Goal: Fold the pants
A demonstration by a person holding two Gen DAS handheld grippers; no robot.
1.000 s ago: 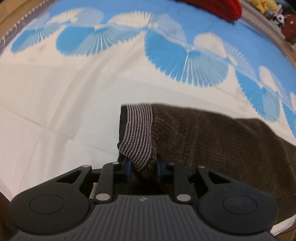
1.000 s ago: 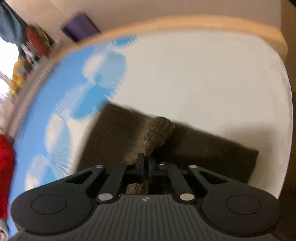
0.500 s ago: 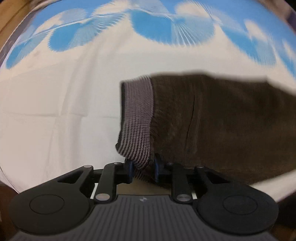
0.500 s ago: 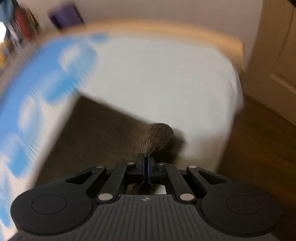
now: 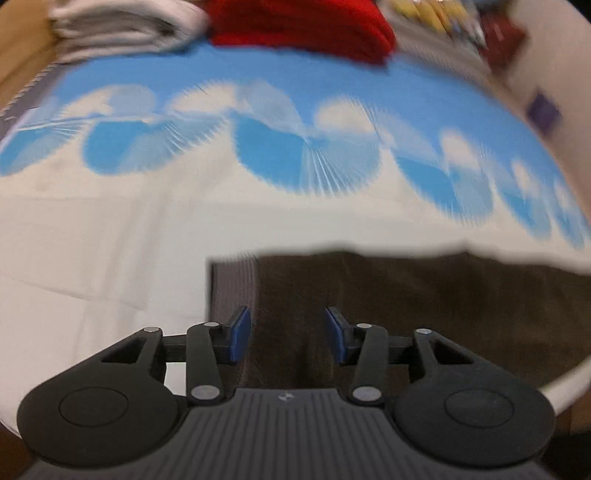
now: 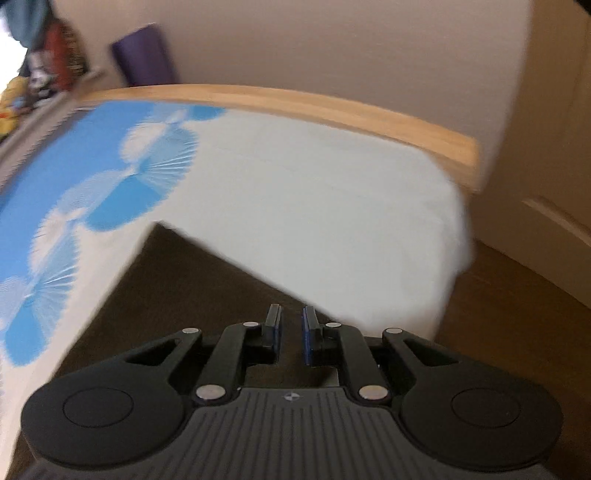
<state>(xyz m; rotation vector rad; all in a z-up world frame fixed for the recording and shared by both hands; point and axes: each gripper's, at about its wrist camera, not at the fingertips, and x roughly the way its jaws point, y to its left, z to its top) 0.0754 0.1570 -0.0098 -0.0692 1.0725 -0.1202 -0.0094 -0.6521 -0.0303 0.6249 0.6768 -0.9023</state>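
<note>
Both views are smeared with motion blur, so fine detail is hard to make out. The brown pants [image 5: 424, 306] lie flat on the bed sheet [image 5: 92, 266], white with blue fan shapes; their right part runs out of the left wrist view. The left gripper [image 5: 287, 334] hovers over the striped cuff [image 5: 231, 284], jaws opening, blue pads clear of the cloth and nothing pinched. The right gripper [image 6: 290, 334] sits over the pants' other end [image 6: 166, 295], jaws opening to a narrow gap with nothing between them. Beyond the pants, at the sheet's far edge, a red garment [image 5: 299, 26] and folded pale cloth [image 5: 122, 26] are cut off by the frame. A wooden bed rail [image 6: 295, 107] edges the mattress. No writing is readable.
</note>
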